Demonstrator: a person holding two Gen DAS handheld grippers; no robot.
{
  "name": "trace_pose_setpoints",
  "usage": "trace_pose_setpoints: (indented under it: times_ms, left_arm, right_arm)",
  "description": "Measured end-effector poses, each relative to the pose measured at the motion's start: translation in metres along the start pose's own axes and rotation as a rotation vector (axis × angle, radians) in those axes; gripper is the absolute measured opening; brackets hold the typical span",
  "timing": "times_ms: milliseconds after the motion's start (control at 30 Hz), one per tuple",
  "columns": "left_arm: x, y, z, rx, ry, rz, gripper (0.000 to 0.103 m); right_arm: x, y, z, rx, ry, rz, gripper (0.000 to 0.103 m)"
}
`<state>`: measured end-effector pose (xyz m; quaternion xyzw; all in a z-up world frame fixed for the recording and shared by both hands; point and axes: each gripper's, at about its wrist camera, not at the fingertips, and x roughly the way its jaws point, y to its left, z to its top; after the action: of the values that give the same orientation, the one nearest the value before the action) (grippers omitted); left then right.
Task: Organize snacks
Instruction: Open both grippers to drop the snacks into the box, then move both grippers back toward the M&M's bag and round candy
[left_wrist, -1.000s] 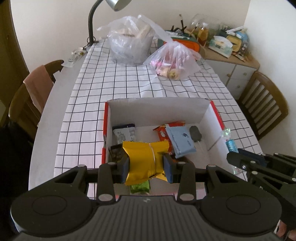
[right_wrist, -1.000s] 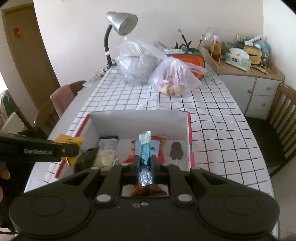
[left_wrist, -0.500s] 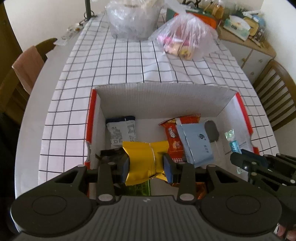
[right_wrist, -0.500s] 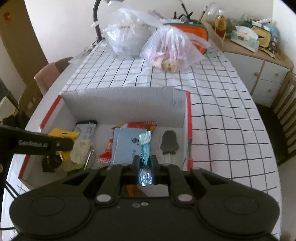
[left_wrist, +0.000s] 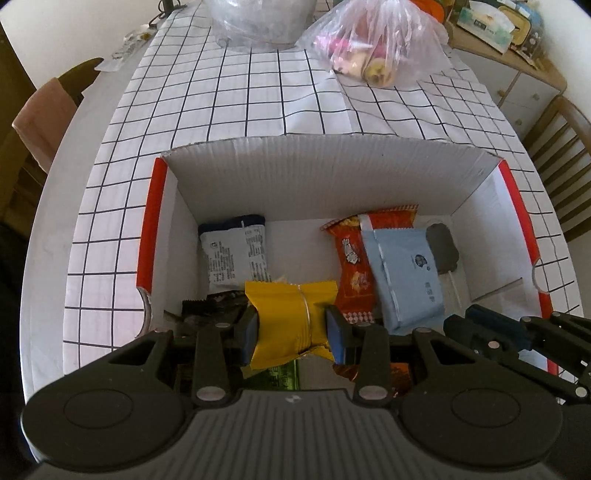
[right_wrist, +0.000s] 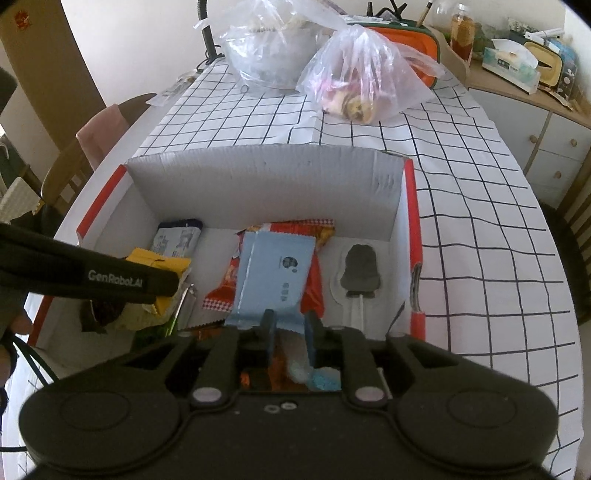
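My left gripper (left_wrist: 291, 328) is shut on a yellow snack packet (left_wrist: 291, 314), low over the near left part of a white cardboard box with red edges (left_wrist: 306, 162). On the box floor lie a white-and-navy packet (left_wrist: 236, 254), a red packet (left_wrist: 351, 266), a light blue packet (left_wrist: 402, 273) and a black lolly on a stick (left_wrist: 441, 251). My right gripper (right_wrist: 290, 332) hangs over the near edge of the light blue packet (right_wrist: 275, 269). Its jaws are opening, and a teal-wrapped candy (right_wrist: 314, 376) shows blurred low between the fingers, free of the pads.
The box (right_wrist: 258, 173) stands on a checked tablecloth (right_wrist: 480, 258). Beyond it sit a bag of snacks (right_wrist: 362, 74) and a clear bag over a bowl (right_wrist: 269, 48). Wooden chairs (left_wrist: 557, 155) (left_wrist: 44, 110) flank the table. A cluttered sideboard (right_wrist: 535, 122) stands at the right.
Both grippers have sunk toward the box floor. The right jaws have parted and the teal candy, held upright before, has slipped down out of them. The left still grips the yellow packet.
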<state>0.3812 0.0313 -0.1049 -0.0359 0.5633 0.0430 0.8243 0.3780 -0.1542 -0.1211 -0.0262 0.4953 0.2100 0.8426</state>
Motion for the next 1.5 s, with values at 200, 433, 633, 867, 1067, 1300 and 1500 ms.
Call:
trace_pose_setpoints:
  times_ms: [200,433,633,867,1067,1300,1500]
  left_arm:
    - [-0.002,-0.002,-0.005,0.001,-0.010,-0.011,0.040]
    - [-0.019,0.000,-0.013,-0.007,-0.052,-0.036,0.056]
    - [-0.041,0.001,-0.023,-0.001,-0.093,-0.056,0.061]
    - [-0.068,0.007,-0.040,0.000,-0.137,-0.067,0.063]
    - [-0.092,0.013,-0.056,0.001,-0.173,-0.078,0.063]
    - [-0.118,0.018,-0.079,0.006,-0.213,-0.097,0.067]
    - [-0.138,0.026,-0.102,0.004,-0.251,-0.123,0.071]
  right_arm:
    - [-0.003,-0.001,-0.005,0.014,-0.006,0.004,0.025]
    - [-0.021,0.000,-0.010,0.035,-0.036,0.015,0.036]
    - [-0.044,0.006,-0.016,0.042,-0.076,0.024,0.047]
    - [-0.072,0.017,-0.025,0.044,-0.124,0.029,0.057]
    - [-0.096,0.028,-0.036,0.042,-0.164,0.031,0.064]
    - [-0.121,0.042,-0.053,0.039,-0.199,0.049,0.075]
    - [-0.141,0.052,-0.071,0.035,-0.223,0.073,0.085]
